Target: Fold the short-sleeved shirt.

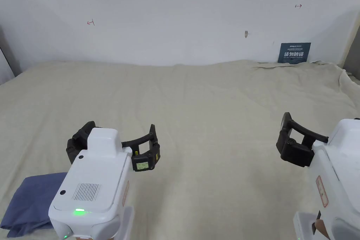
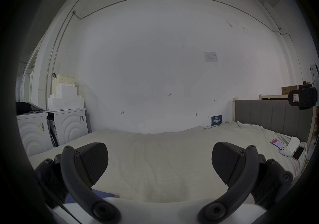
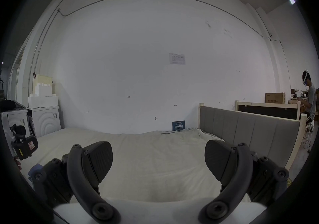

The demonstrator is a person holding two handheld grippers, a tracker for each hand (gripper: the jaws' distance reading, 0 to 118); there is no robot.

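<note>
Both my left gripper [image 1: 119, 144] and right gripper [image 3: 158, 164] hang wide open, holding nothing, over the bed [image 1: 211, 110]. The blue shirt [image 1: 30, 202] looks light, soft and floppy; I'd pinch it at an edge or corner.

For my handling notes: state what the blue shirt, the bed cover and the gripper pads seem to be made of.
Blue shirt: soft woven cloth, matte, probably cotton; it lies in limp folded layers.
Bed cover: beige fabric, matte, slightly coarse-looking; fine wrinkles run across it.
Pads of the left gripper, e.g.: black, likely rubber or plastic; fine ribbing shows, with a dull sheen.
</note>
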